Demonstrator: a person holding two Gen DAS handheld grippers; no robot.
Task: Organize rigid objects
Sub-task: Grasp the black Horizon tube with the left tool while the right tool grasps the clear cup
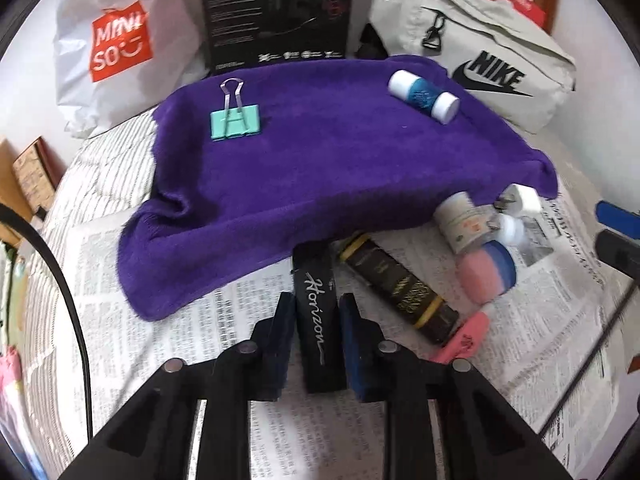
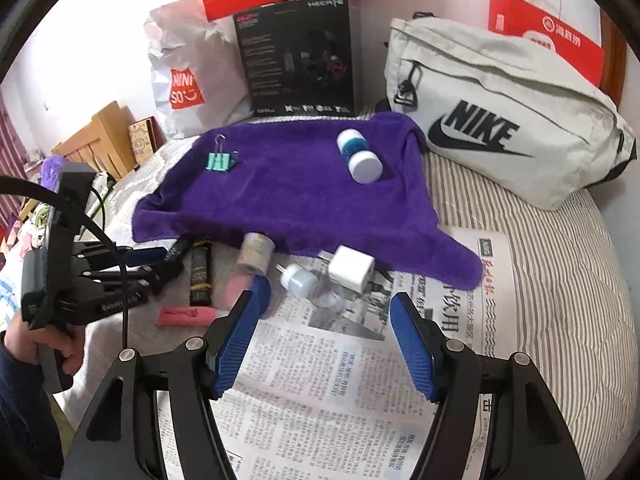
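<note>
My left gripper is shut on a black stick marked "Horizon" that lies on the newspaper at the purple towel's near edge. On the towel rest a green binder clip and a blue-and-white bottle. Right of the stick lie a black-and-gold tube, a pink eraser and a pink-and-blue jar. My right gripper is open above the newspaper, nothing between its fingers, just short of a white charger plug and a small round plug.
Behind the towel stand a white Miniso bag, a black box and a grey Nike bag. The striped bedding lies bare to the right. A hand holds the left gripper at the bed's left edge.
</note>
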